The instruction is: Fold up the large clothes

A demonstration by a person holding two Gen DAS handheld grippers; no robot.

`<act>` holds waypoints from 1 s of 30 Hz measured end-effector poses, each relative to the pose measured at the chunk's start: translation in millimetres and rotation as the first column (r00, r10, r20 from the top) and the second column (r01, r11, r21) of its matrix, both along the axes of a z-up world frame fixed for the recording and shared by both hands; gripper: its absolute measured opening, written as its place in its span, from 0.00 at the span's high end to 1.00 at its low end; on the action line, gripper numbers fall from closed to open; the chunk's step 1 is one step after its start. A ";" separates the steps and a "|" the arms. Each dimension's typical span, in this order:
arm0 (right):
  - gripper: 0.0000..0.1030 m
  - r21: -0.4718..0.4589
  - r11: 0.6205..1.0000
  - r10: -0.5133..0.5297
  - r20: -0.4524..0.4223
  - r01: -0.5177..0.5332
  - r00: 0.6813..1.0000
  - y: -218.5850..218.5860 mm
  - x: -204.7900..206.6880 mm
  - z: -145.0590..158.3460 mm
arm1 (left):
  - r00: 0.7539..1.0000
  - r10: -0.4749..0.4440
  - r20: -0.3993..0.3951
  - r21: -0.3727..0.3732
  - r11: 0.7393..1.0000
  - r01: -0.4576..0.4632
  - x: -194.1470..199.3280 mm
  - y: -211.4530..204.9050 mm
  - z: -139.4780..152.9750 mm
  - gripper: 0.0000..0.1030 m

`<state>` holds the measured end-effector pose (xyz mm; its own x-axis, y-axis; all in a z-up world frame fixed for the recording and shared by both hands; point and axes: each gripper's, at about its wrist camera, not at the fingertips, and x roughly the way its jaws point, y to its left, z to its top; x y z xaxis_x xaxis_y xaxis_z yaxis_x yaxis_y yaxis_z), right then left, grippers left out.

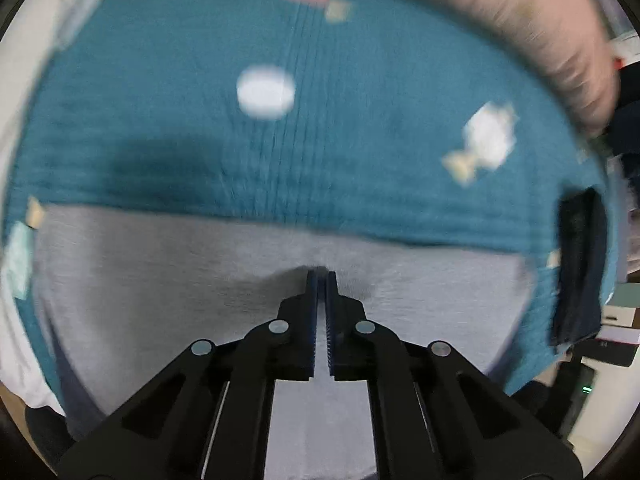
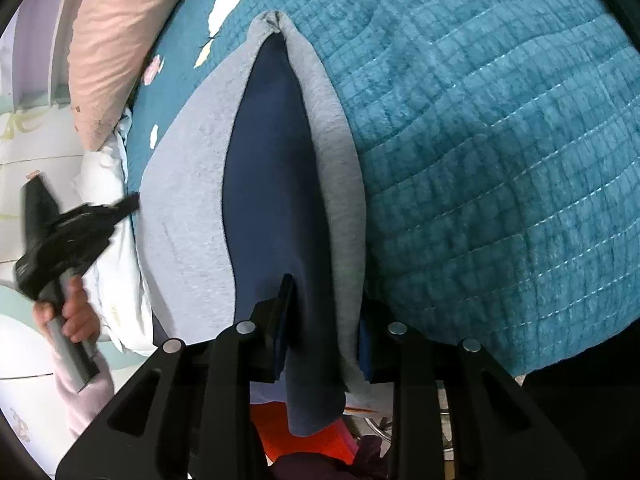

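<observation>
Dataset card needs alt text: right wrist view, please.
The right gripper is shut on the edge of a grey garment with a navy lining, which stretches away across a teal quilted bedspread. At left, a hand holds the left gripper beside a pink pillow.

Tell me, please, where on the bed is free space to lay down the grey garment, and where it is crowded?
Free: the teal quilt to the right of the grey garment, and the quilt above the garment's edge in the left wrist view. Crowded: the left side, where the pink pillow, the white bedding and the left gripper stand close. The right gripper pinches the garment.
</observation>
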<state>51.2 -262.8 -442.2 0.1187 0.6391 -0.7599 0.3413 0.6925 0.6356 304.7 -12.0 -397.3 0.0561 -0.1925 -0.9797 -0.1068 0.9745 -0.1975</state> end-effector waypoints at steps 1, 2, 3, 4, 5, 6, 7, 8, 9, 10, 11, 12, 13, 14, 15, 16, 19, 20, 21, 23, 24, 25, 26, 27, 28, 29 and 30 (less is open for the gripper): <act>0.75 0.004 1.000 -0.003 -0.003 0.003 1.000 3.9 2.3 0.5 | 1.000 0.008 -0.008 0.007 1.000 -0.008 2.0 0.3 -14.5 0.97; 0.75 0.010 1.000 -0.008 -0.008 0.008 1.000 4.1 3.3 -0.7 | 1.000 0.026 -0.002 -0.002 1.000 -0.026 2.5 2.3 -19.5 0.97; 0.74 0.013 1.000 -0.013 -0.012 0.013 1.000 4.7 4.8 -1.5 | 0.999 0.042 -0.005 -0.010 0.999 -0.042 2.5 3.8 -18.2 0.98; 0.74 0.013 1.000 -0.015 -0.014 0.015 1.000 4.3 4.9 -1.4 | 0.999 0.051 -0.012 -0.014 0.999 -0.051 2.6 4.5 -14.9 0.98; 0.74 0.006 1.000 -0.014 -0.013 0.014 1.000 5.6 5.1 -0.7 | 0.999 0.035 -0.010 -0.004 0.999 -0.035 2.0 2.9 -10.7 0.98; 0.74 0.002 1.000 -0.012 -0.012 0.012 1.000 3.8 4.5 -0.3 | 1.000 -0.004 -0.007 0.024 1.000 0.004 -1.0 -1.4 -3.8 0.98; 0.74 -0.002 1.000 -0.011 -0.013 0.011 1.000 4.5 5.0 -0.1 | 1.000 -0.023 -0.017 0.032 0.999 0.023 -4.5 -3.8 -0.6 0.98; 0.74 -0.004 1.000 -0.012 -0.016 0.012 1.000 5.3 5.9 0.0 | 0.998 -0.050 -0.045 0.020 0.999 0.051 -12.4 -6.6 3.4 0.98; 0.74 -0.009 1.000 -0.014 -0.018 0.014 1.000 6.0 6.3 0.6 | 0.996 -0.060 -0.063 0.014 0.998 0.061 -18.4 -7.7 5.5 0.98; 0.74 -0.014 1.000 -0.016 -0.017 0.016 1.000 7.6 6.8 1.4 | 0.994 -0.074 -0.081 0.031 0.997 0.077 -28.4 -9.4 7.9 0.98; 0.74 -0.025 1.000 -0.018 -0.015 0.017 1.000 9.5 7.3 2.4 | 0.993 -0.085 -0.086 0.043 0.995 0.089 -35.5 -10.9 9.3 0.98; 0.74 -0.035 0.999 -0.017 -0.014 0.017 1.000 11.2 8.1 3.0 | 0.990 -0.105 -0.090 0.058 0.992 0.110 -50.2 -13.7 8.9 0.98; 0.74 -0.045 0.999 -0.014 -0.014 0.014 1.000 14.2 9.4 3.5 | 0.990 -0.106 -0.088 0.068 0.991 0.113 -57.5 -14.5 7.0 0.98; 0.74 -0.051 0.999 -0.010 -0.014 0.010 1.000 13.5 8.4 3.4 | 0.992 -0.092 -0.086 0.073 0.993 0.098 -65.2 -13.2 0.1 0.98; 0.73 -0.055 0.998 -0.008 -0.017 0.007 1.000 13.6 8.3 3.2 | 0.994 -0.074 -0.081 0.067 0.995 0.079 -66.6 -11.5 -5.8 0.98; 0.73 -0.057 0.998 -0.009 -0.021 0.007 1.000 15.5 9.8 2.5 | 0.995 -0.049 -0.084 0.055 0.997 0.054 -65.6 -9.2 -12.3 0.98; 0.73 -0.067 0.998 -0.009 -0.024 0.008 1.000 19.9 12.3 2.1 | 0.990 -0.005 -0.143 0.049 0.999 0.012 -55.0 -6.9 -14.9 0.98; 0.73 -0.073 0.997 -0.013 -0.021 0.012 1.000 21.2 12.0 2.7 | 0.989 -0.026 -0.146 0.070 0.997 0.036 -55.6 -10.3 -10.0 0.98; 0.73 -0.077 0.997 -0.019 -0.019 0.017 1.000 22.8 11.8 3.0 | 0.989 -0.048 -0.143 0.092 0.994 0.062 -60.5 -14.2 -3.4 0.98; 0.73 -0.090 0.996 -0.021 -0.010 0.020 1.000 25.4 11.3 4.6 | 0.982 -0.076 -0.175 0.090 0.992 0.093 -75.2 -20.8 2.0 0.98; 0.73 -0.099 0.995 -0.015 -0.002 0.015 1.000 27.5 11.6 5.4 | 0.975 -0.081 -0.206 0.045 0.995 0.093 -90.3 -21.5 -0.4 0.98; 0.73 -0.103 0.995 -0.015 0.001 0.015 1.000 29.4 12.6 5.4 | 0.967 -0.080 -0.242 0.030 0.995 0.090 -104.7 -21.7 -7.8 0.98; 0.73 -0.104 0.995 -0.015 -0.001 0.014 1.000 27.7 11.3 4.6 | 0.961 -0.072 -0.267 0.046 0.995 0.087 -119.1 -20.2 -21.2 0.98; 0.73 -0.103 0.995 -0.014 -0.007 0.013 1.000 28.5 12.6 4.2 | 0.971 -0.061 -0.233 0.038 0.997 0.072 -123.8 -18.0 -26.3 0.98; 0.72 -0.103 0.995 -0.012 -0.012 0.011 1.000 30.2 14.2 3.8 | 0.977 -0.051 -0.208 0.024 0.998 0.058 -125.5 -15.5 -31.3 0.98; 0.72 -0.107 0.994 -0.007 -0.016 0.006 1.000 31.9 16.1 3.7 | 0.976 -0.021 -0.215 0.007 1.000 0.023 -122.3 -11.3 -32.7 0.97; 0.72 -0.112 0.994 -0.005 -0.017 0.003 1.000 34.3 17.6 3.9 | 0.973 -0.003 -0.232 -0.004 1.000 0.002 -119.4 -8.2 -33.2 0.97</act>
